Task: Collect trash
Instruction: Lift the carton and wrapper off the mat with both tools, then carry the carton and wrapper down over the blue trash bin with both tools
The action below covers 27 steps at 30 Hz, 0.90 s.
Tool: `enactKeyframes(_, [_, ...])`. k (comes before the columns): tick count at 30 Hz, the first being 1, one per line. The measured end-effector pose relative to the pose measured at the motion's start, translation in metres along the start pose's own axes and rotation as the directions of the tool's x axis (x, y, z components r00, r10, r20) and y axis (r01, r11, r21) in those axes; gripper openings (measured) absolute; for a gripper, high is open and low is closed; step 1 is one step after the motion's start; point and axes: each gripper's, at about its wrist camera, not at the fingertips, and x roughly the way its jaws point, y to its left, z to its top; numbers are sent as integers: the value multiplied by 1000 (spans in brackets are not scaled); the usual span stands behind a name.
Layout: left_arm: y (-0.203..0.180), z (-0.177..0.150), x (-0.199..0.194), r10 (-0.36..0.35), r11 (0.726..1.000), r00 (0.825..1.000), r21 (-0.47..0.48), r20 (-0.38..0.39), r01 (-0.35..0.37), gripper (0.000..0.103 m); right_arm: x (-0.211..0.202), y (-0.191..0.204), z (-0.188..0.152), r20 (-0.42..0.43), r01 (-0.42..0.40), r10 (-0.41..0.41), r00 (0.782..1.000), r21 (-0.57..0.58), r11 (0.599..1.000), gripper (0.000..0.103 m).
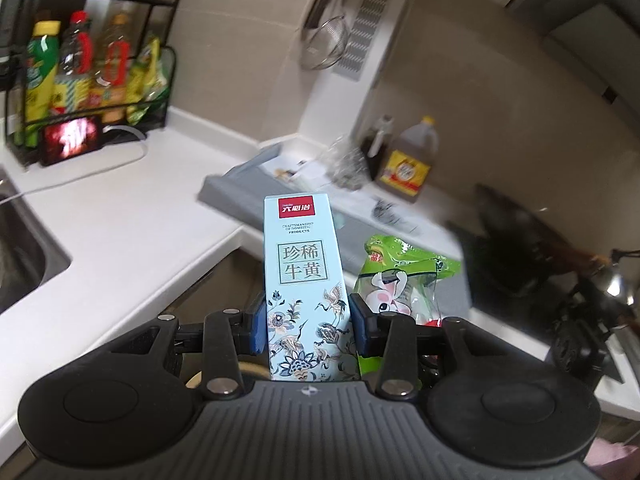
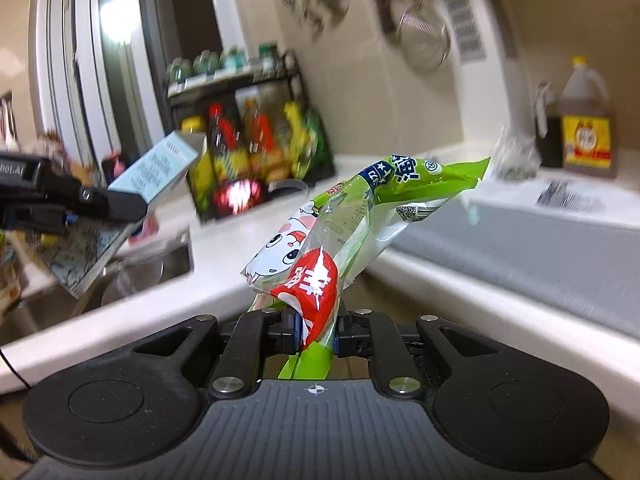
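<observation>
Sitting upright between left gripper (image 1: 307, 322) pads: box (image 1: 302, 264).

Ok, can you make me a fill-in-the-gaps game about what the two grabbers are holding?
1. The left gripper holds a pale ____ box.
2. The right gripper pinches a ____ snack wrapper.
3. The cartoon animal on the wrapper is mostly ____.

Missing words: blue; green; white
</observation>
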Motion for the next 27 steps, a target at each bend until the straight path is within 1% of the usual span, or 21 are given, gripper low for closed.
enactKeyframes(4, [4, -23, 13, 87, 996, 996, 38, -22, -86, 45, 8, 9, -11, -46, 20, -23, 999, -50, 999, 15])
enactKeyframes(7, [6, -41, 26, 127, 991, 990, 57, -54, -124, 45, 15, 13, -14, -72, 28, -32, 997, -59, 998, 15])
enactKeyframes(11, [10, -57, 43, 148, 988, 984, 59, -96, -143, 45, 22, 17, -17, -105, 25, -33, 994, -80, 996, 15])
enactKeyframes(15, [11, -66, 55, 165, 985, 979, 75, -122, -156, 45, 30, 22, -25, -148, 15, -32, 989, -118, 993, 15])
enactKeyframes(20, [11, -74, 68, 197, 978, 970, 94, -140, -185, 45, 38, 21, -31, -186, 19, -41, 982, -116, 993, 15])
enactKeyframes(27, [12, -76, 76, 195, 979, 967, 95, -164, -182, 45, 43, 20, -35, -214, 18, -43, 976, -119, 993, 15])
